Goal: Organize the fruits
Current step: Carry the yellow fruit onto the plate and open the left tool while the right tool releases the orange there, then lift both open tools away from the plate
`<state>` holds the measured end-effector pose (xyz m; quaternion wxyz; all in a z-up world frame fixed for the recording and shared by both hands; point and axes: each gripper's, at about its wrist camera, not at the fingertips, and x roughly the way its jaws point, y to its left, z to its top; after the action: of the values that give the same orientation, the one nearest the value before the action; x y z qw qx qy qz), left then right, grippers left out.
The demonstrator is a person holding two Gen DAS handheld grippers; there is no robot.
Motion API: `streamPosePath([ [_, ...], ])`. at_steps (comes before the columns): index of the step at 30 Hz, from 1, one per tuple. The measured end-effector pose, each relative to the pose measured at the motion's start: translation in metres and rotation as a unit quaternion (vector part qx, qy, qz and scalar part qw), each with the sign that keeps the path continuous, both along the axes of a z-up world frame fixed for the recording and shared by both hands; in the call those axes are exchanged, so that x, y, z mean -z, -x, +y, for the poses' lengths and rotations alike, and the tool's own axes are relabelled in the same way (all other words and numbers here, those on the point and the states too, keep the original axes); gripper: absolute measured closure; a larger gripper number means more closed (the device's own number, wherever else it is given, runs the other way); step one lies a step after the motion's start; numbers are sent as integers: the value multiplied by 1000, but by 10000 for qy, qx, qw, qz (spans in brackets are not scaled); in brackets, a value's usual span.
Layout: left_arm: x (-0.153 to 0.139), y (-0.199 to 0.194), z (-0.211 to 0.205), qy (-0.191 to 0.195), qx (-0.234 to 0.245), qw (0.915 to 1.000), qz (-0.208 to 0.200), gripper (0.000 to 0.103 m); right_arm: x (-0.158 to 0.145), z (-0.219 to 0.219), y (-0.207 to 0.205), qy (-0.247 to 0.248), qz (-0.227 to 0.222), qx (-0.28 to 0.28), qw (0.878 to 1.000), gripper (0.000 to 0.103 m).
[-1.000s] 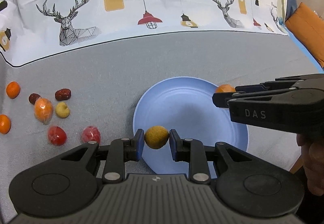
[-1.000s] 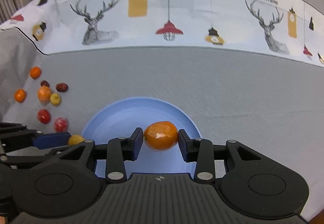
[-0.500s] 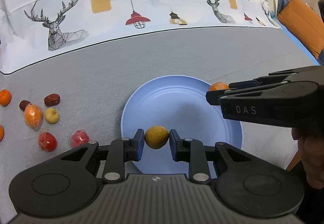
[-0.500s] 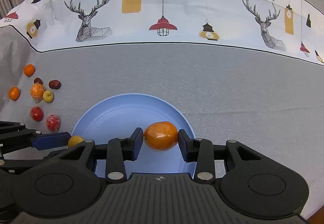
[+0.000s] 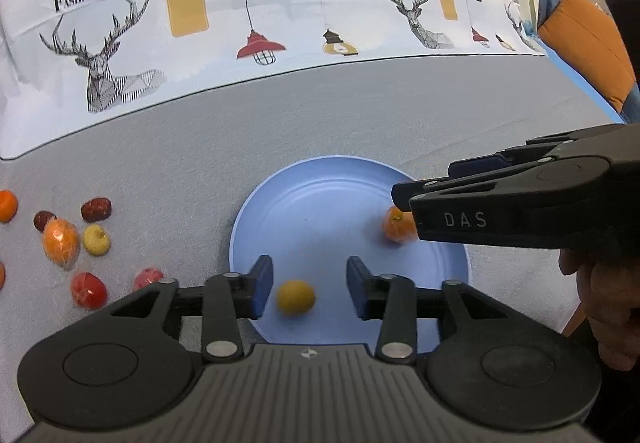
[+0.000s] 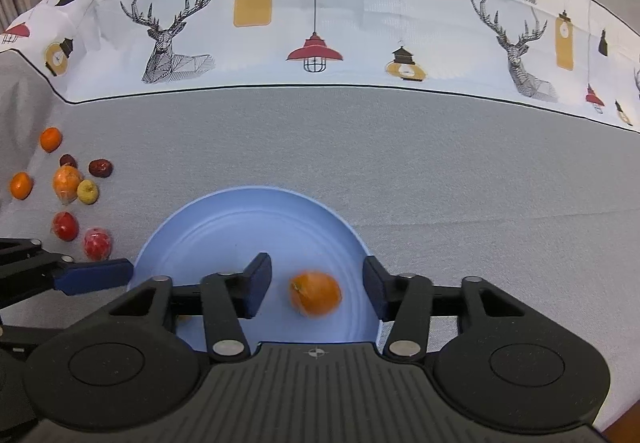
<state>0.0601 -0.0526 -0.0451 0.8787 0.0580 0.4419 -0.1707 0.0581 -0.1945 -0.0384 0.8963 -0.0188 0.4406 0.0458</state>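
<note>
A light blue plate (image 5: 320,199) lies on the grey cloth; it also shows in the right wrist view (image 6: 224,227). My left gripper (image 5: 310,289) is open above the plate's near edge, and a small yellow fruit (image 5: 296,297) sits blurred between its fingers, untouched. My right gripper (image 6: 316,289) is open over the plate's right side, and an orange fruit (image 6: 316,294) lies blurred between its fingers; this fruit also shows in the left wrist view (image 5: 396,229), partly hidden by the right gripper's body.
Several loose fruits lie on the cloth left of the plate: oranges (image 5: 60,243), a yellow fruit (image 5: 96,240), red dates (image 5: 96,209), red fruits (image 5: 88,290). A printed cloth band (image 5: 280,23) runs along the back. An orange cushion (image 5: 588,43) is far right.
Both grippers opened and let go of their fruits. The yellow fruit and the orange dropped onto the plate and look blurred from motion.
</note>
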Motion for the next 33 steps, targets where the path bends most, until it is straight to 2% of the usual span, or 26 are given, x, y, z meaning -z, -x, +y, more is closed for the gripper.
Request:
streamPosePath([
  [5,0,0,1,-70,-39,10000,-50,51,0,-2,-1,10,3,55,10000,50],
  [6,0,0,2,-85,-52,9999,-70,47,0,-2,-1,7,-2,65,10000,50],
  [9,-4,2,1,-244,-137,9992,-288,35,0,-2,-1,34,-22,93,9999,50],
  [15,-9,1,3,-452,-464,9957,-669,30,0,-2,0,71,-48,166,9998,50],
  [17,-9,-1,4,-527,-563,9947,-682,29,0,-3,-1,67,-49,194,9998,50],
  [20,-7,-2,5,-430,-486,9964,-542,29,0,-3,-1,63,-42,213,9997,50],
  [24,-5,-2,2,-504,-409,9966,-516,29,0,-1,-1,68,-35,218,9997,50],
  [33,-4,-3,4,-352,-414,9979,-347,29,0,-2,-1,55,-35,225,9997,49],
])
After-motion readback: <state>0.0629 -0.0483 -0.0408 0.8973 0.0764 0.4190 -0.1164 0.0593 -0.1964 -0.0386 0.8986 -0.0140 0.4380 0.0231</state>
